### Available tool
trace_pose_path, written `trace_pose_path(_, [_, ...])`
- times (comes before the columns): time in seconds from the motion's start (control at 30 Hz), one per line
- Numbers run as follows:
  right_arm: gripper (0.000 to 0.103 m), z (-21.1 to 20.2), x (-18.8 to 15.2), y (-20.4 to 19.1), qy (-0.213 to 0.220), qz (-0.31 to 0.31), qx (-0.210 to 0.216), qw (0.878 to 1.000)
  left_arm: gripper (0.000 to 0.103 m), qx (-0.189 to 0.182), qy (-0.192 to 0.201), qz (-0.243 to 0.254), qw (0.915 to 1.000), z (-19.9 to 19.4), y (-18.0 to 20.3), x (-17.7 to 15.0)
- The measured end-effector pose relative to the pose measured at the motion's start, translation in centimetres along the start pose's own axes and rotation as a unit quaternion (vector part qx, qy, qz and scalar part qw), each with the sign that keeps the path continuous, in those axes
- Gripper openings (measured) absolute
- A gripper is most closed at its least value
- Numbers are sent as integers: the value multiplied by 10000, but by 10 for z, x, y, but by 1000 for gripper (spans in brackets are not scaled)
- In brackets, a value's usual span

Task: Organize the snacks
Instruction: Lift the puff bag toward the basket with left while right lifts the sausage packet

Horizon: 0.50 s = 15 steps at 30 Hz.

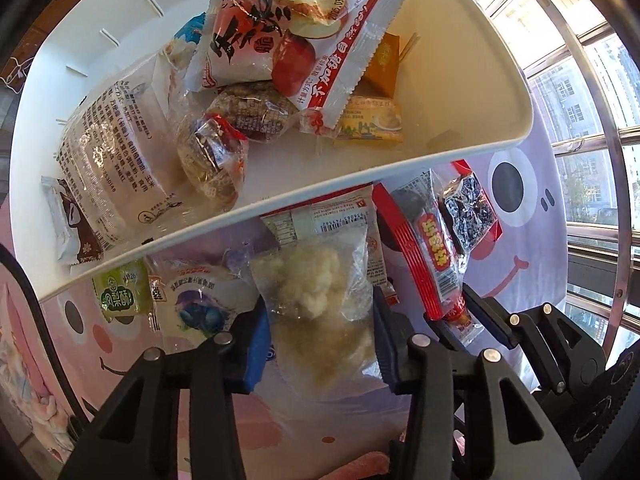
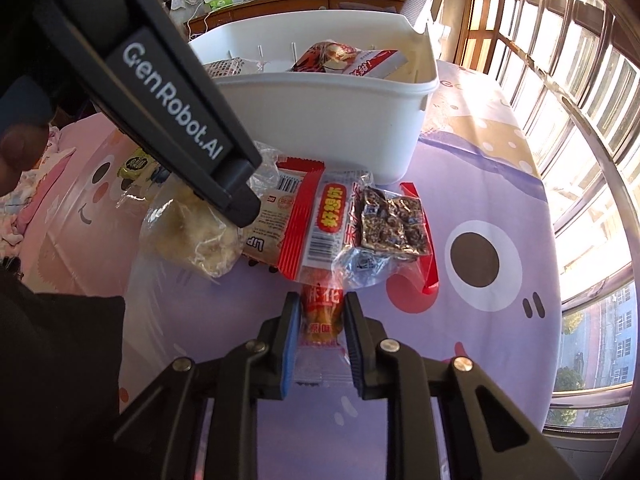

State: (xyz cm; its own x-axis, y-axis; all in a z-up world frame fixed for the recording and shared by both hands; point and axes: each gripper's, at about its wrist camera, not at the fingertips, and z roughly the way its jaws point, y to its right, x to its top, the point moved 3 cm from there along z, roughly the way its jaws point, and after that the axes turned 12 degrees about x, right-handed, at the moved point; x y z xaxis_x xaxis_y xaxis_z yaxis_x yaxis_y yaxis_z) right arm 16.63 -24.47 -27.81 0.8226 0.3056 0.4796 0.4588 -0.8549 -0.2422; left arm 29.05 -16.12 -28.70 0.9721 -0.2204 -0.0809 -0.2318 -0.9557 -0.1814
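A white bin [image 1: 460, 92] [image 2: 352, 120] holds several snack packets, a red-and-white one [image 1: 288, 36] on top. On the cartoon cloth in front of it lie more packets. My left gripper [image 1: 320, 332] is shut on a clear bag of pale puffed snack [image 1: 320, 300] [image 2: 192, 236], its jaws pressing both sides. My right gripper [image 2: 322, 320] is shut on the end of a small orange packet [image 2: 322, 320], which also shows in the left wrist view [image 1: 460, 318]. A red-striped packet [image 2: 316, 228] and a dark seaweed packet [image 2: 394, 220] lie just beyond it.
A green packet [image 1: 120, 292] and a blue-printed packet [image 1: 196, 304] lie left of the puffed bag. The left gripper's body [image 2: 168, 92] crosses the right wrist view. A window with metal rails [image 2: 580, 160] runs along the right.
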Motion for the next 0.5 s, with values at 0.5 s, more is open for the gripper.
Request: trace_pose_path(0.5, [22, -25, 7, -32, 181, -30, 568, 9982, 43, -1, 232, -377, 9990, -35, -49, -43])
